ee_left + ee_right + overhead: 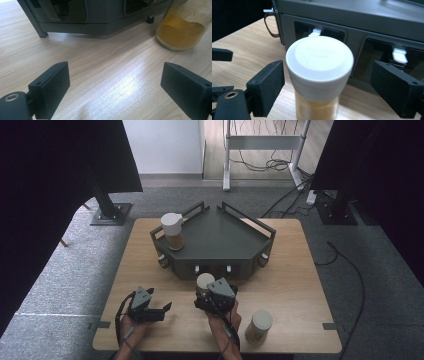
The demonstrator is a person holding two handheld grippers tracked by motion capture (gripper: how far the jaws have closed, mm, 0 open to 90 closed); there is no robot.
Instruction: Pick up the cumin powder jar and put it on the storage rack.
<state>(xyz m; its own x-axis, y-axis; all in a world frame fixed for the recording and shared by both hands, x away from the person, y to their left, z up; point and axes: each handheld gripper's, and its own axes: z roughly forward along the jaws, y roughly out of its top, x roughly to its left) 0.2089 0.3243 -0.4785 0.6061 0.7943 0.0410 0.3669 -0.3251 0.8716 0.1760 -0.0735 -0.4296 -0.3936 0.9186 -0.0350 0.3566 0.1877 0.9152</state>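
Reach step: right gripper (327, 82) fingers (265, 87) open astride the spice jar (319, 67) before the grey rack (215, 240), left gripper (115, 87) fingers open over bare counter (100, 75); next, close squarely below the lid

On the table (300, 270), a rack (215, 242) stands at the far middle, with one jar (172, 231) on its top at the left corner. A second jar (204, 282) stands on the table just before the rack's front, between the jaws of the right gripper (212, 296), with the left gripper (150, 307) to its left. A third jar (259, 326) stands near the front edge, to the right of the right gripper.
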